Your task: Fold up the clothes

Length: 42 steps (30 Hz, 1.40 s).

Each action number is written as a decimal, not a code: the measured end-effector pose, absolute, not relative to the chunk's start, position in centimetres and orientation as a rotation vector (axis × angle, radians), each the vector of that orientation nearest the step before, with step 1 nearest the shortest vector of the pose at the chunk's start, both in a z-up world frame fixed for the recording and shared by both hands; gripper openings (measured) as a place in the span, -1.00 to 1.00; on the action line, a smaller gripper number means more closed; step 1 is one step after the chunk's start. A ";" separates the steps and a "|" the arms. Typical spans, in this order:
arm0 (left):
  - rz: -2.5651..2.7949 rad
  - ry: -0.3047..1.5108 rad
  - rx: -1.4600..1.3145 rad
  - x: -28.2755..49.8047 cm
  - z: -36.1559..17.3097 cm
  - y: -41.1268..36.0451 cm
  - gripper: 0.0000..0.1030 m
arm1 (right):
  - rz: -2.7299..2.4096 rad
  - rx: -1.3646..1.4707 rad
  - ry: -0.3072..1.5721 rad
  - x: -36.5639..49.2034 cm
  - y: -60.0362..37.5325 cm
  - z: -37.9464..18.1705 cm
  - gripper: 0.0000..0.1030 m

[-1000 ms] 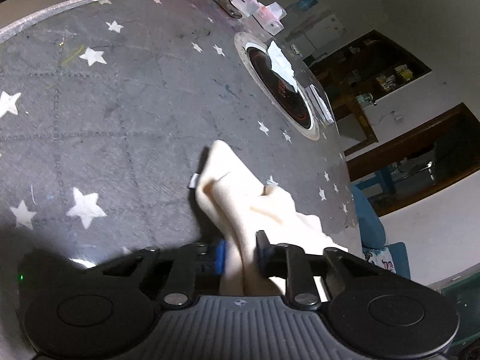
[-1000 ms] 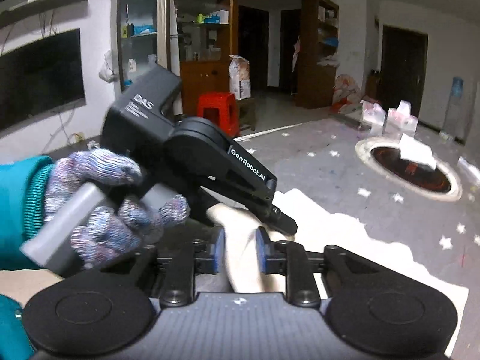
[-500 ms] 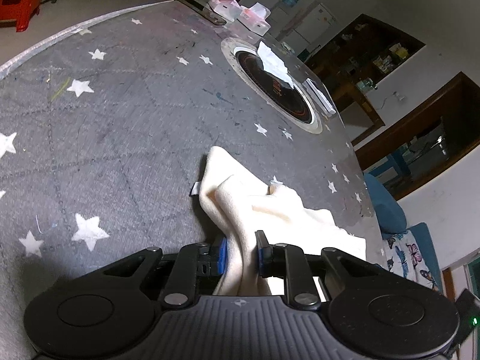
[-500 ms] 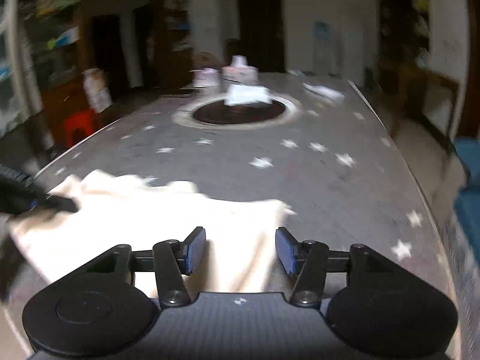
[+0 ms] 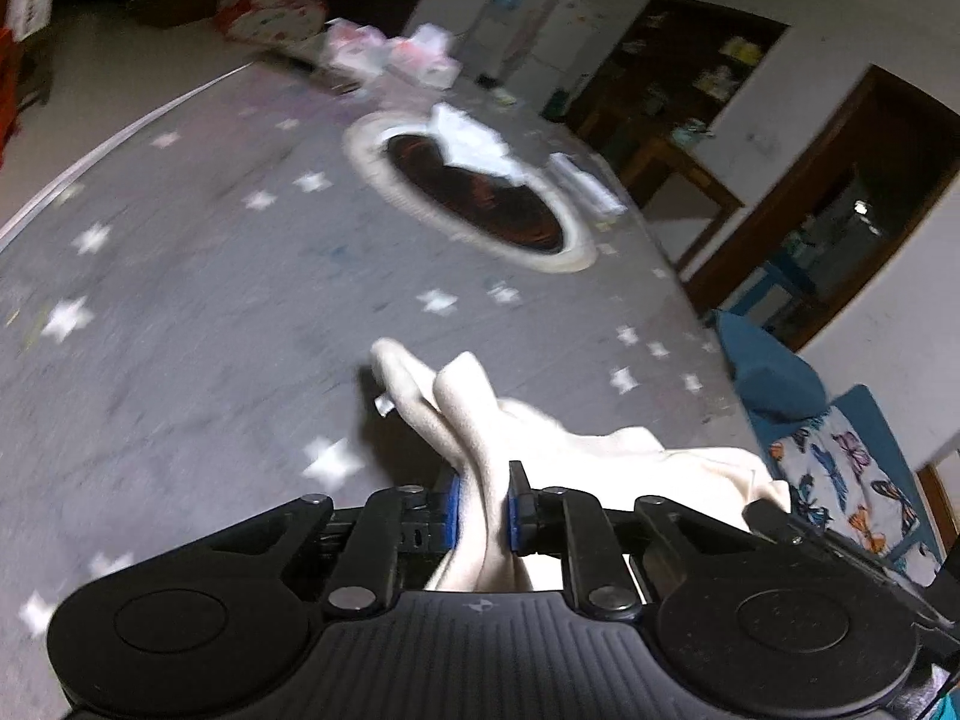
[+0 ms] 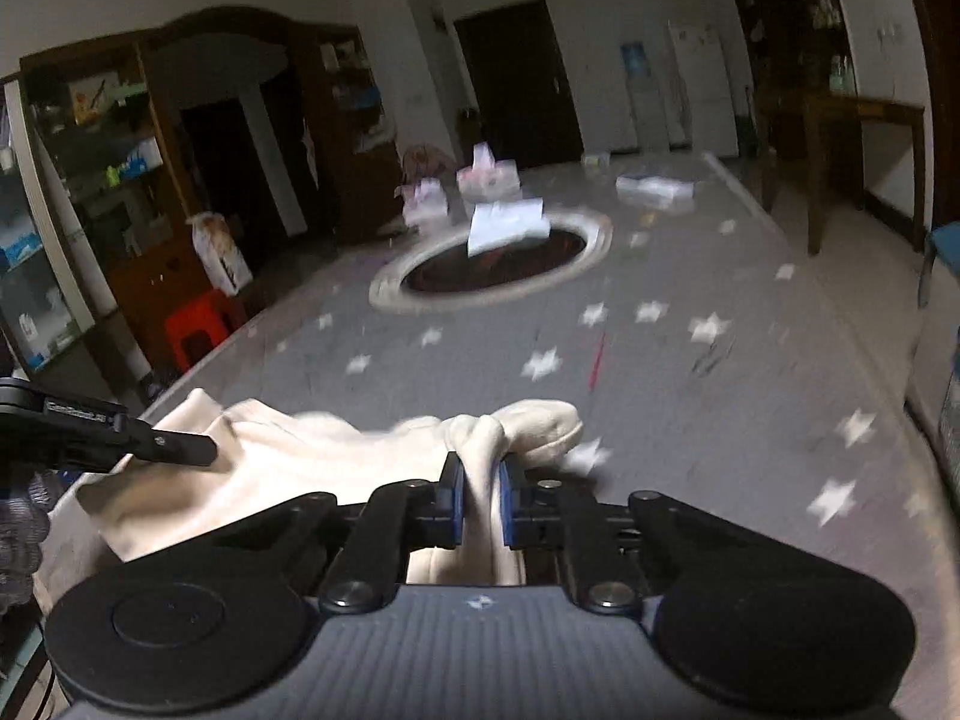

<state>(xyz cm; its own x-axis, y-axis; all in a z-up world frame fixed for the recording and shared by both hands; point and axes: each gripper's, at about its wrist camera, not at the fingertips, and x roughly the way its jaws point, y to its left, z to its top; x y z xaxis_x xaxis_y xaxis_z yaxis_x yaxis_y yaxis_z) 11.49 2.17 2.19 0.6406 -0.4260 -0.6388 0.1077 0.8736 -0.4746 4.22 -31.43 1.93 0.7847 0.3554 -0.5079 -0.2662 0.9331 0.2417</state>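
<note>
- Now the left gripper (image 5: 483,501) pinches a bunched corner of the cream garment (image 5: 600,456), just as it did a second ago; its jaws are closing a shade tighter on the fabric, and the corner stands lifted off the bench (image 5: 210,300) rather than lying flat.
- Between the two grippers the garment sags across the star-patterned bench, near its front edge, well short of the round dark inset (image 6: 498,267) further back.
- On the right, the change is bigger: half a second ago the right gripper (image 6: 480,507) stood wide open above the cloth's near edge with nothing in it; it is now clamped nearly closed on a gathered fold of the garment.
- In its view, the left gripper's finger reaches into the cloth's far-left corner, beside a gloved hand (image 6: 21,534).
- With both corners caught, the garment looks ready to be raised and spread, or one edge carried over the other for a first fold.
</note>
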 end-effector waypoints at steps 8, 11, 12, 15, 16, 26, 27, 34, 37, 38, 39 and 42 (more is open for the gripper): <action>-0.423 0.796 -0.360 15.6 4.2 -4.8 -0.70 | 0.221 0.090 0.510 5.7 -35.4 5.6 -0.81; -0.443 0.786 -0.332 17.1 4.7 -7.3 -0.70 | 0.166 0.083 0.501 6.9 -37.4 6.1 -0.81; -0.449 0.785 -0.328 17.6 4.7 -8.0 -0.70 | 0.153 0.084 0.499 7.3 -38.0 6.2 -0.81; -0.454 0.790 -0.311 18.9 4.8 -9.9 -0.70 | 0.126 0.074 0.499 8.4 -39.3 6.2 -0.81; -0.456 0.792 -0.306 19.3 4.7 -10.4 -0.70 | 0.121 0.068 0.499 8.8 -39.6 6.2 -0.81; -0.444 0.840 -0.256 22.0 2.8 -13.5 -0.70 | 0.080 0.059 0.537 11.9 -41.5 4.2 -0.81; -0.439 0.851 -0.254 22.2 2.4 -13.6 -0.70 | 0.077 0.059 0.542 11.9 -41.6 3.9 -0.81; -0.416 0.880 -0.228 22.4 0.6 -13.7 -0.69 | 0.049 0.047 0.580 12.9 -42.0 1.8 -0.80; -0.395 0.896 -0.221 22.5 0.1 -13.7 -0.59 | 0.036 0.042 0.608 13.4 -42.1 1.3 -0.74; -0.387 0.896 -0.213 22.4 0.1 -13.7 -0.54 | 0.032 0.044 0.613 13.4 -42.2 1.2 -0.67; -0.379 0.897 -0.206 22.3 0.0 -13.7 -0.49 | 0.028 0.047 0.618 13.3 -42.3 1.1 -0.65; -0.373 0.886 -0.175 21.9 0.0 -13.6 -0.35 | 0.025 0.047 0.613 12.7 -42.3 1.2 -0.63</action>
